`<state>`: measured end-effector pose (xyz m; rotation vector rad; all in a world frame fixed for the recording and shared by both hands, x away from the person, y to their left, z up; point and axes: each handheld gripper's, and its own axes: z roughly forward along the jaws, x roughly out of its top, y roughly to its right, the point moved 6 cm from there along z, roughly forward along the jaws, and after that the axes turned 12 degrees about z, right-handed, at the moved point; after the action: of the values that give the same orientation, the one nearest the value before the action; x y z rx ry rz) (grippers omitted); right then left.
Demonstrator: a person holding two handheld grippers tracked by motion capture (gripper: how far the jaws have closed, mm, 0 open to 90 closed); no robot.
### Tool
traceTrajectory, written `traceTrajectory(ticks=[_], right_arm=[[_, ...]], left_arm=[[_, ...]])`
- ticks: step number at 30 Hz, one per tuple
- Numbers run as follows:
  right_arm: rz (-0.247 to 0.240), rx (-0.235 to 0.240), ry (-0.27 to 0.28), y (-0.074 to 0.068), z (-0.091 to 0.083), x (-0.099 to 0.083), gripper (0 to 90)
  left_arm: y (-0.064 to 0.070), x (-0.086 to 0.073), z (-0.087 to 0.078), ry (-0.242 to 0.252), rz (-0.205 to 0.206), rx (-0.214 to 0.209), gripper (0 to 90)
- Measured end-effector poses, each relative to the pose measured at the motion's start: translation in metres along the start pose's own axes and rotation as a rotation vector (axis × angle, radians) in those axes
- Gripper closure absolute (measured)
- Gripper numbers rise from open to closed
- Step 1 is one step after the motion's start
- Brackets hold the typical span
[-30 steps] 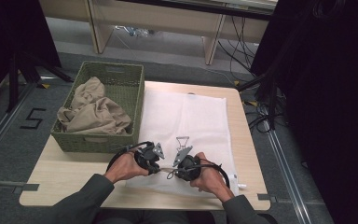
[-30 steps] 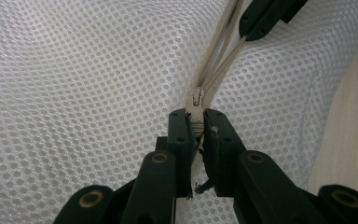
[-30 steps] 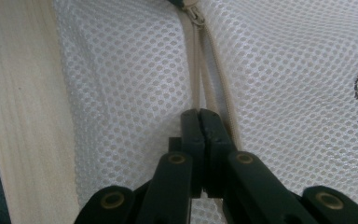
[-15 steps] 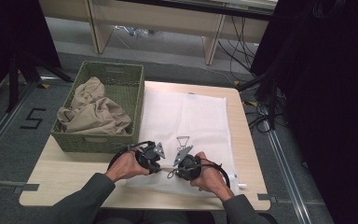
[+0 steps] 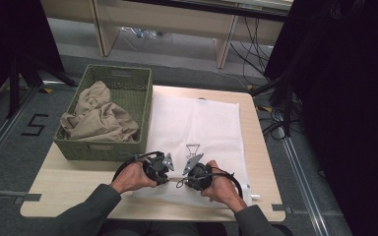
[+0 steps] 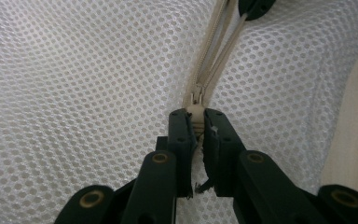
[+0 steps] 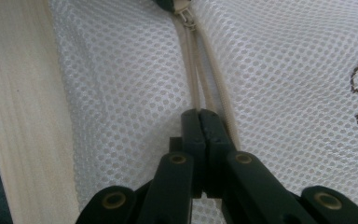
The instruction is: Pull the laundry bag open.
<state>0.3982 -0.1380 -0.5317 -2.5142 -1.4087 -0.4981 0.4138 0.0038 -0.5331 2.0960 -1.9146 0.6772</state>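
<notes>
A white mesh laundry bag (image 5: 197, 123) lies flat on the wooden table (image 5: 69, 182). Its beige zipper (image 6: 216, 51) runs along the bag's near edge. My left gripper (image 6: 196, 116) is shut on the zipper pull (image 6: 196, 111), and the two zipper tracks split apart just beyond it. My right gripper (image 7: 200, 114) is shut on the zipper tape (image 7: 192, 70) a short way along the same edge. In the high view the left gripper (image 5: 169, 178) and right gripper (image 5: 181, 181) face each other tip to tip over the bag's front edge, each held in a hand.
A green woven basket (image 5: 145, 98) stands at the table's left, holding crumpled beige cloth (image 5: 101, 120). A small dark emblem (image 5: 193, 147) is printed on the bag. The table's front edge lies just below the hands. Cables and dark stands (image 5: 280, 98) crowd the floor at right.
</notes>
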Motion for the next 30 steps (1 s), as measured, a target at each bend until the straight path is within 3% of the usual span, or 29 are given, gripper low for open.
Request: traceTrajectory(ticks=[2,3,7,9,14,20,24,27,28,29,30], right_arm=[[-0.005,-0.002,0.014,0.001,-0.002,0.000,90.0],[-0.001,0.018,0.018,0.001,-0.003,-0.001,90.0],[-0.011,0.009,0.012,0.001,0.000,0.000,90.0],[-0.011,0.012,0.010,0.001,0.000,0.000,90.0],[-0.004,0.003,-0.017,0.003,0.003,-0.003,90.0],[0.008,-0.011,-0.021,0.002,0.003,-0.002,90.0],[0.018,-0.012,-0.026,0.001,0.004,-0.002,90.0],[0.014,-0.016,-0.030,0.001,0.004,-0.002,90.0],[0.014,-0.019,-0.028,0.001,0.004,-0.002,90.0],[0.012,-0.022,-0.032,0.001,0.004,-0.002,90.0],[0.013,-0.046,-0.047,0.002,0.003,-0.005,90.0]], left_arm=[[0.000,0.001,-0.002,0.006,-0.013,-0.003,81.1],[0.000,0.003,-0.002,0.013,-0.006,0.006,81.1],[0.003,0.014,0.004,0.048,0.010,-0.013,81.1],[0.002,0.015,0.004,0.035,0.024,-0.016,81.1],[-0.002,0.007,0.002,0.010,-0.001,-0.010,81.2],[0.000,0.003,0.002,0.004,0.006,0.004,81.3],[0.002,-0.001,0.003,0.013,-0.010,0.000,81.3],[0.002,-0.001,0.003,0.007,0.006,0.018,81.3],[0.002,-0.002,0.002,-0.003,0.013,0.038,81.3],[-0.002,-0.010,0.002,-0.077,0.052,0.074,81.4],[-0.005,-0.015,-0.001,-0.043,-0.007,0.058,81.4]])
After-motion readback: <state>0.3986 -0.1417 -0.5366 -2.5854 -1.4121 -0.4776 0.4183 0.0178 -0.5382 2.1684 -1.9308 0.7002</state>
